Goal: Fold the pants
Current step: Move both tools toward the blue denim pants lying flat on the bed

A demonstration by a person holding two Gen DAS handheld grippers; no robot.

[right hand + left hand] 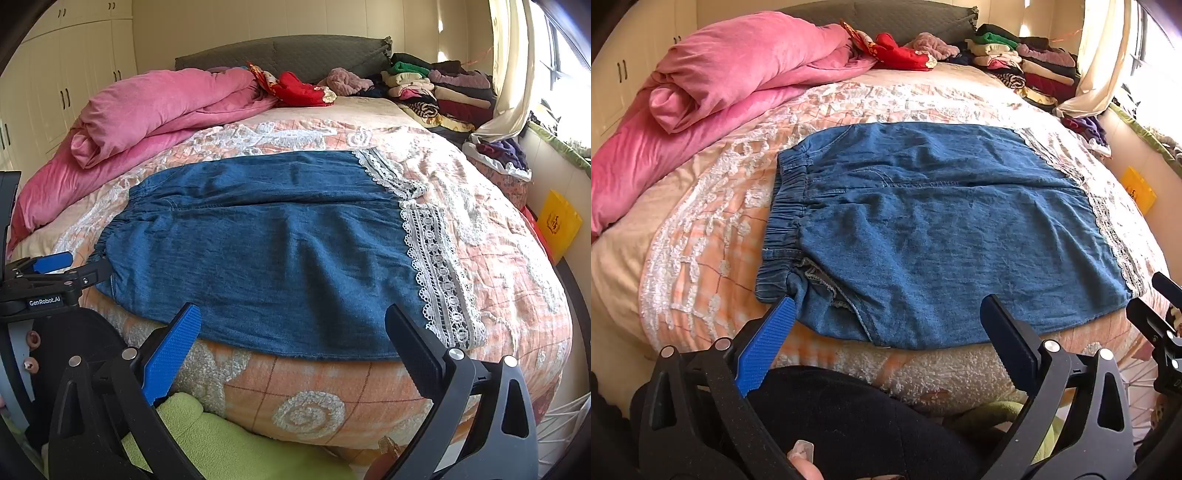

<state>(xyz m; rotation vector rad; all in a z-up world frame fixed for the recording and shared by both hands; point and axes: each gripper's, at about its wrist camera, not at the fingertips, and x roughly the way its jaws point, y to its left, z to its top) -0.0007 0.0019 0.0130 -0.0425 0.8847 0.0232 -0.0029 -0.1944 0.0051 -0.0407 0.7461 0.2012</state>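
Observation:
Blue denim pants [931, 229] with white lace hems [1115, 243] lie flat across the bed, elastic waistband [786, 206] to the left. My left gripper [890, 306] hovers wide open over the near edge, by the waistband corner, with nothing between its fingers. In the right wrist view the same pants [266, 243] spread out with the lace hems [436, 266] on the right. My right gripper [295, 317] stands open above the near edge close to the hem end, holding nothing. The left gripper [70, 267] shows at that view's left side.
The bed's peach quilt [509, 280] carries a rolled pink blanket [147, 110] at the far left, red cloth [299, 88] and stacked folded clothes [436, 92] by the headboard. A yellow bag [559, 221] stands by the right wall. A person's dark-clothed leg [849, 417] is below.

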